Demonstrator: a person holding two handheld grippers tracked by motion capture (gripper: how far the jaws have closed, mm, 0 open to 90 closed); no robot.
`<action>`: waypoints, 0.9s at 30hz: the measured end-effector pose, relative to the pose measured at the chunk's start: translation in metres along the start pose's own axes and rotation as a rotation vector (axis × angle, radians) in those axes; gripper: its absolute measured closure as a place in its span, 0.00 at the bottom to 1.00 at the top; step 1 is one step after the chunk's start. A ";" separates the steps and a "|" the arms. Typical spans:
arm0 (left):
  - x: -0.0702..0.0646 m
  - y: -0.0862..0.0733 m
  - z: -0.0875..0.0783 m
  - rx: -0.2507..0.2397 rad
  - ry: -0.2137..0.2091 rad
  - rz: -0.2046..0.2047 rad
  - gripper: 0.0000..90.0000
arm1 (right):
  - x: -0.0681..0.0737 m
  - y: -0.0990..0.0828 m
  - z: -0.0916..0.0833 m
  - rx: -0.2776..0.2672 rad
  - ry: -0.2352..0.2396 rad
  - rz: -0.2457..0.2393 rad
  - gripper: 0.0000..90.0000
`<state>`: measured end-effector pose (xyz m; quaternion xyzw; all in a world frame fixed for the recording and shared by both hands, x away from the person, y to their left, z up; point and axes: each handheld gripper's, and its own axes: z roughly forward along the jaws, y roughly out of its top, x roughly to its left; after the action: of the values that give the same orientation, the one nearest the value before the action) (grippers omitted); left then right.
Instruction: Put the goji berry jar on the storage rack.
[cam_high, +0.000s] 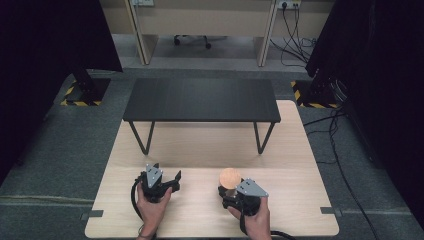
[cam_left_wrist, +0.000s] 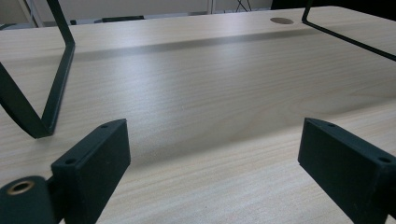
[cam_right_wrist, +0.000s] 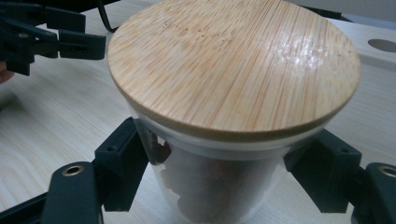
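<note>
A low black bench (cam_high: 201, 100) spans the far half of my pale wooden table (cam_high: 200, 210), its thin bent leg (cam_left_wrist: 53, 84) just ahead of my left gripper (cam_high: 167, 179), whose jaws gape wide over bare wood. My right gripper (cam_right_wrist: 224, 177) clamps a clear glass jar (cam_right_wrist: 210, 186) under its round bamboo lid (cam_right_wrist: 233, 65), near the front edge. Brownish contents inside, too blurred to name; the jar's base is cut off

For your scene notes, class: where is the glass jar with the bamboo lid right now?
In the high view the jar stands at the near right of the wooden table, between the jaws of the right hand-held gripper, in front of the black bench.
</note>
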<state>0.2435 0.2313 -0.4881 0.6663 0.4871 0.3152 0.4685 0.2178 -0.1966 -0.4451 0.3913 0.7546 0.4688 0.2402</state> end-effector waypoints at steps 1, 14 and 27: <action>0.000 0.000 0.000 0.000 0.000 0.000 0.09 | 0.002 0.002 0.000 0.000 -0.011 0.003 0.29; 0.001 0.000 0.000 0.001 0.002 -0.004 0.09 | 0.020 0.036 0.002 -0.048 -0.122 0.088 0.29; 0.001 0.000 0.000 0.000 0.002 -0.004 0.09 | 0.022 0.073 0.010 -0.070 -0.127 0.061 0.29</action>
<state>0.2436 0.2324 -0.4881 0.6649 0.4890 0.3151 0.4685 0.2391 -0.1544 -0.3839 0.4346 0.7087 0.4761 0.2867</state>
